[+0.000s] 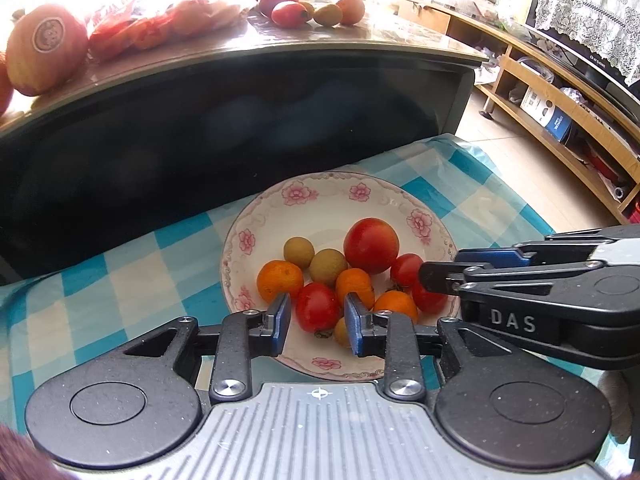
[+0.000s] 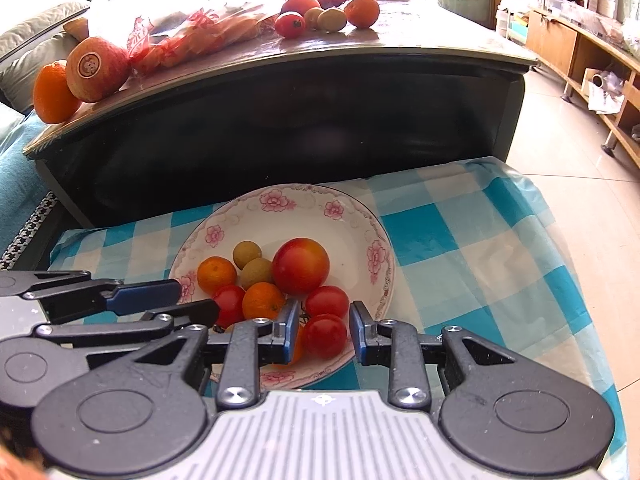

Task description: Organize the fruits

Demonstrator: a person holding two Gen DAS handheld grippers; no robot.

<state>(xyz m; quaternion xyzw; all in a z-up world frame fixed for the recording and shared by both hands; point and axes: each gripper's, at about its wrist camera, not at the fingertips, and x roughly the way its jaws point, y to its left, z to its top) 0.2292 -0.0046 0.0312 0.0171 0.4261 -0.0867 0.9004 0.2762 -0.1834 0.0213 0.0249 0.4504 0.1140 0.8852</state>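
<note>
A white plate with pink flowers point(image 1: 296, 193) point(image 2: 276, 201) lies on a blue-checked cloth. It holds several small fruits: red tomatoes, oranges point(image 1: 280, 280), brown-green longans point(image 1: 328, 266) and a larger red-yellow fruit point(image 1: 371, 245) point(image 2: 301, 266). My left gripper point(image 1: 318, 318) point(image 2: 198, 298) is open, its fingers close on either side of a tomato point(image 1: 318, 306) resting in the plate. My right gripper point(image 2: 325, 330) point(image 1: 438, 268) is open too, straddling another tomato point(image 2: 325, 336) at the plate's near right rim. Thin gaps show between pads and fruit.
Behind the plate rises a dark low table point(image 2: 280, 128). Its top carries a large stickered fruit point(image 1: 46, 54), an orange point(image 2: 52, 92), a red bag point(image 1: 160, 24) and a small cluster of fruits point(image 1: 312, 10). Wooden shelving point(image 1: 560, 120) lines the right wall past the tiled floor.
</note>
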